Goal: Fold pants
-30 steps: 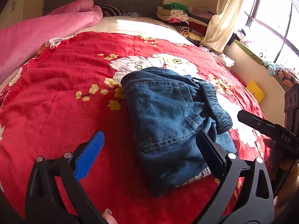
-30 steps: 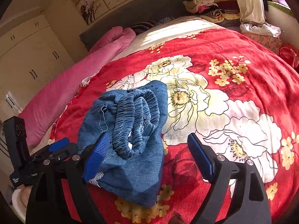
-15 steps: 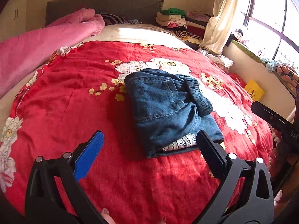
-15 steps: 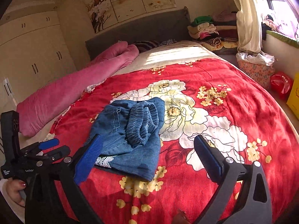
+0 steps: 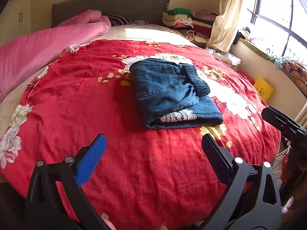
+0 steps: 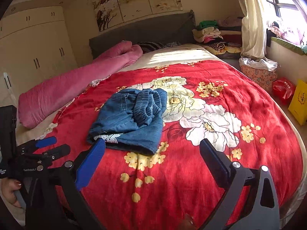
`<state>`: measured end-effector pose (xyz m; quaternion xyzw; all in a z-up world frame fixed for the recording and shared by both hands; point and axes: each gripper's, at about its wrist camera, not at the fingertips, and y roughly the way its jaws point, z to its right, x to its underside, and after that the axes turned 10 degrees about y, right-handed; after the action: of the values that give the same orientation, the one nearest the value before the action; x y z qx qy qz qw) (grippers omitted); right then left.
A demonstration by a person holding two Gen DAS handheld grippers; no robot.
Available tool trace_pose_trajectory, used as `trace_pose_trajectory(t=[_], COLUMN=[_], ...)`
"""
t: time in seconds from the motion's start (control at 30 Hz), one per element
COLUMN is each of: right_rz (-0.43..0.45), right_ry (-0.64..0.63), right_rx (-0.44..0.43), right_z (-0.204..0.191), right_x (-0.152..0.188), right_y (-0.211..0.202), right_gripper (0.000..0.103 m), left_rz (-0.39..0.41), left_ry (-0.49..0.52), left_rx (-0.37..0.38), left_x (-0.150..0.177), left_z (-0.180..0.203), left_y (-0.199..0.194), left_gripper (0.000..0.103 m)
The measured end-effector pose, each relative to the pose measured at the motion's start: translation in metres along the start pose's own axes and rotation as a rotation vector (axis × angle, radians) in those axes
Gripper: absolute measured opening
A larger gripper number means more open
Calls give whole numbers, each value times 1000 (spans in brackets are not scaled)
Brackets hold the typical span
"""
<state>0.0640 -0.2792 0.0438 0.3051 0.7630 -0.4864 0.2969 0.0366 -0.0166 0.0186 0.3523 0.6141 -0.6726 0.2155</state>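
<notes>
Folded pants [image 5: 172, 94] on bedspread [image 5: 76, 99]; inner layers hidden.

A red floral bedspread [image 5: 80, 99] covers the bed — a pink quilt [image 6: 76, 84] along one side, stacked clothes [image 6: 214, 36] by the grey headboard [image 6: 145, 32], perhaps a yellow bag [image 6: 299, 105] on the floor

Blue denim pants [image 5: 172, 94] with a white lace trim [image 5: 178, 117] lay on a red bedspread [image 6: 191, 172] patterned with white and yellow flowers. A pink quilt [image 6: 76, 90] ran alongside, against a grey headboard [image 6: 145, 30].
</notes>
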Motion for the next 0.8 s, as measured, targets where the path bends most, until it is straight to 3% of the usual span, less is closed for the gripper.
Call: trace_pose_trajectory(t=[0.3,0.8], right_rz=[-25,-50], right_ry=[15,62], right_rx=[37,110], right_z=[1,17], right_x=[32,52], right_y=[4,9], right_gripper=[98,98], left_rz=[-30,-60], left_ry=[-57,-48], left_rx=[10,38], left_x=[31,43], left_z=[-7,-2], left_y=[7,18], left_gripper=[93,93])
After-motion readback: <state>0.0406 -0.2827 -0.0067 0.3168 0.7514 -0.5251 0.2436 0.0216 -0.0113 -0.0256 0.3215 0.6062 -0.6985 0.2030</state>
